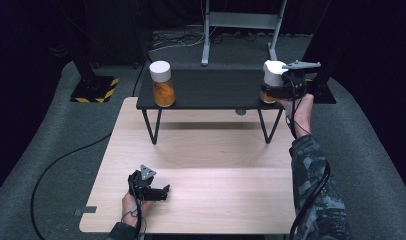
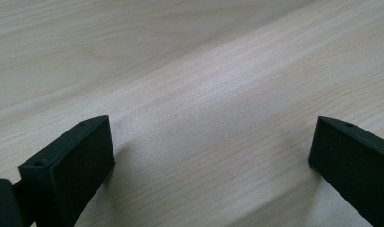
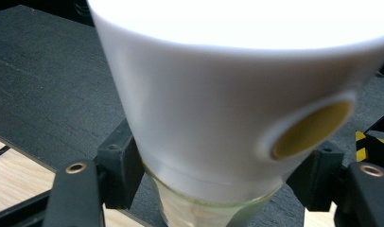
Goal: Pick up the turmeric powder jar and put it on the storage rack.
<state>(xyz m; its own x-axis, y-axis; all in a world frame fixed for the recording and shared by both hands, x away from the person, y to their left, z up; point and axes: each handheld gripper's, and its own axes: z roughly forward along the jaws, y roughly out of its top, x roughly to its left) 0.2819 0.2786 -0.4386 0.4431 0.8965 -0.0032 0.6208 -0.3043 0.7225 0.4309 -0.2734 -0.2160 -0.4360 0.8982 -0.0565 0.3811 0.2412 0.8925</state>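
Two clear jars with white caps and orange contents are on a low black shelf (image 1: 216, 87). The left jar (image 1: 162, 84) stands alone at the shelf's left end. My right gripper (image 1: 269, 92) is shut on the right jar (image 1: 272, 74) at the shelf's right end. In the right gripper view my right gripper (image 3: 218, 182) presses on the glass just under the white cap (image 3: 218, 104), which has a round yellow spot on its side. Whether this jar rests on the shelf I cannot tell. My left gripper (image 1: 163, 192) lies on the wooden table (image 1: 201, 165) near the front left. It (image 2: 211, 161) stands open over bare wood.
The shelf stands on thin black legs at the table's far side. Behind it is a grey metal stand (image 1: 206, 45). A black post base with yellow-black stripes (image 1: 93, 90) sits on the carpet at the left, and a cable (image 1: 56, 160) runs along the floor.
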